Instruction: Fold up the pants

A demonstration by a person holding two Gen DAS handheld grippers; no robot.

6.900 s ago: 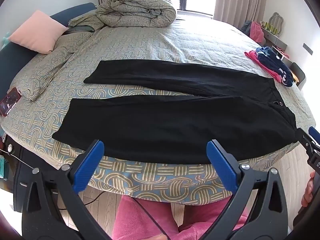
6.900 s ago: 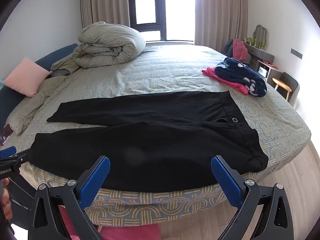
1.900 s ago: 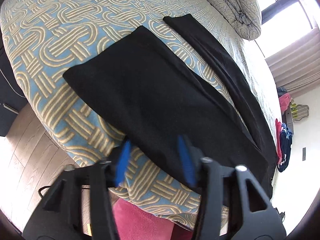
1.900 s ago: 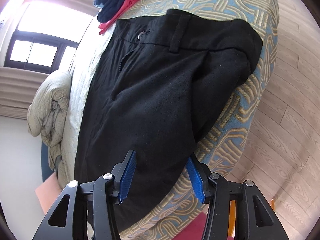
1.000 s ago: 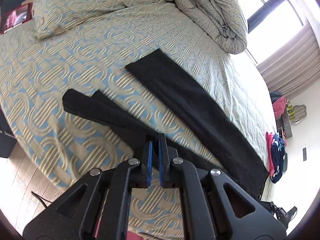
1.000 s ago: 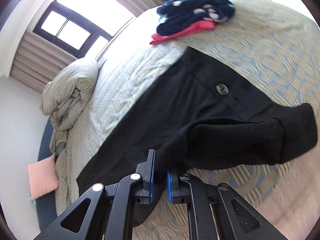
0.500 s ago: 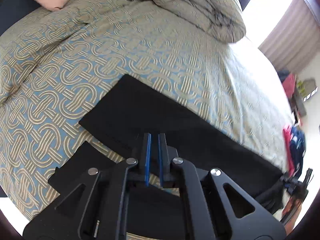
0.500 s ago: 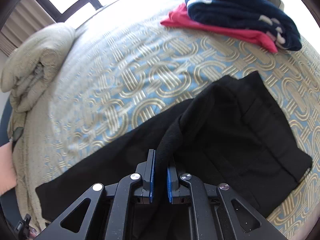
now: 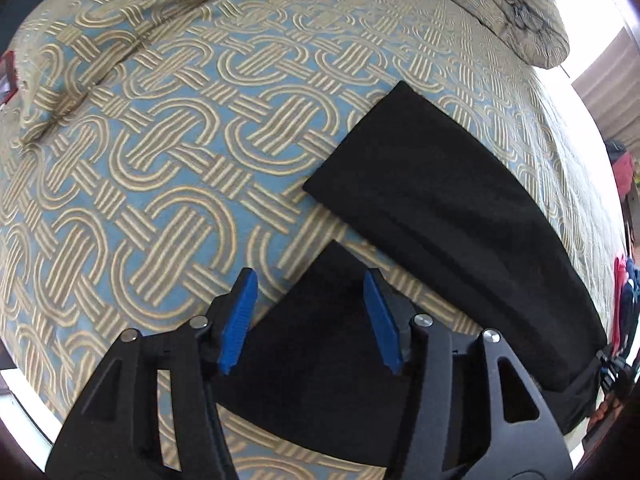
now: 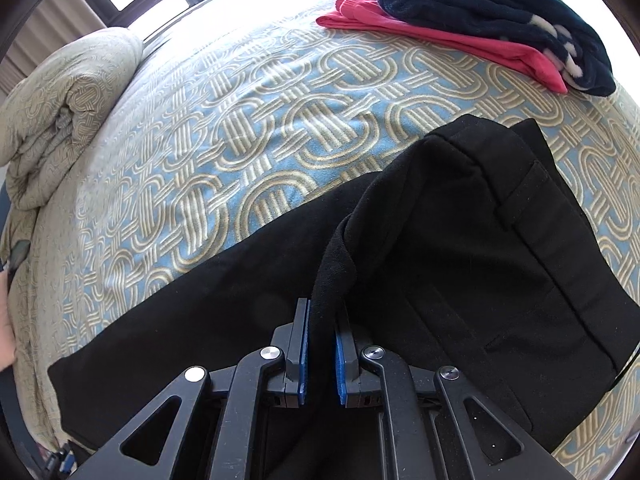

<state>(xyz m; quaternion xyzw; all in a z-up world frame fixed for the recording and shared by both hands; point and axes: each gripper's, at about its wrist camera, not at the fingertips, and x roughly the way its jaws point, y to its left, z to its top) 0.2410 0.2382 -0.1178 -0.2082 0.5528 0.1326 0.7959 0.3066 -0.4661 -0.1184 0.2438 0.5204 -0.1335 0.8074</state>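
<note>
while right tongs (image 10: pixel 320 344) pinch the pants (image 10: pixel 460 248) | left tongs (image 9: pixel 310 312) gape above them

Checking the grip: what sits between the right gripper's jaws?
A raised fold of the black pants, pinched in the right gripper, shown in the right wrist view.

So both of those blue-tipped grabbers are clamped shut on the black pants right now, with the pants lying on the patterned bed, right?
Not quite. Only the right gripper is clamped on the black pants. The left wrist view shows the left gripper open, its blue fingers spread apart above the fabric. The pants do lie on the patterned bed.
</note>
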